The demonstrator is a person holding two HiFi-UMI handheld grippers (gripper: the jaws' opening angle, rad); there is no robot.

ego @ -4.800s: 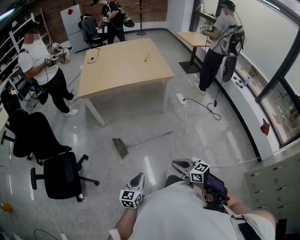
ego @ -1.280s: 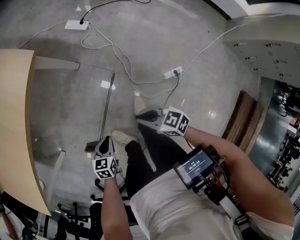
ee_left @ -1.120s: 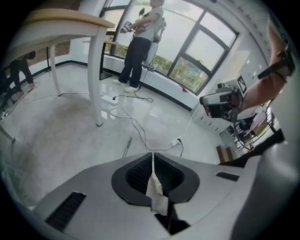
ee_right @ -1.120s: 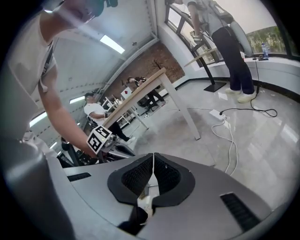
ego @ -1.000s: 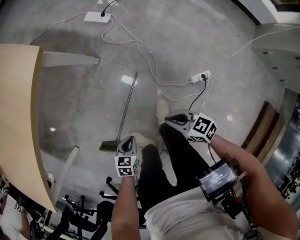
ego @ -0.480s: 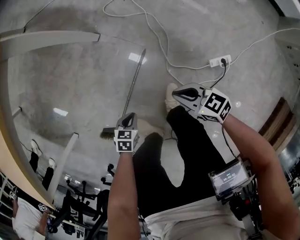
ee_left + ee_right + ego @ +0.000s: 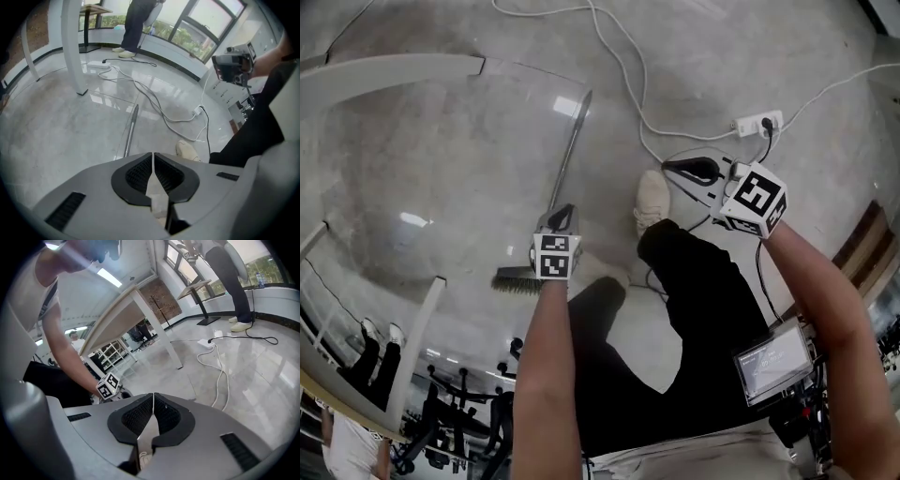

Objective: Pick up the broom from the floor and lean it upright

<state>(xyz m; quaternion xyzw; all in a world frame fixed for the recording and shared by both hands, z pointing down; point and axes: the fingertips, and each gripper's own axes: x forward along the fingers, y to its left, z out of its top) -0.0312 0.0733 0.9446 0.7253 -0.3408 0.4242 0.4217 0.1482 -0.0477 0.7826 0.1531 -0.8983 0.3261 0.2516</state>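
left gripper point(image 7: 564, 214), closed and empty like the right gripper point(image 7: 673, 167), is hovering nearer the broom point(image 7: 570, 155), its handle lying straight ahead.

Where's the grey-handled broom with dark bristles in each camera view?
Head view: grey-handled broom lies centre, partly covered by the left gripper.
Left gripper view: its handle, left of centre.
Right gripper view: not discernible.
Shared landmark: the white floor cable.

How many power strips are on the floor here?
2. One strip lies ahead of the shoe; the other lies beyond the table leg. More may be out of view.
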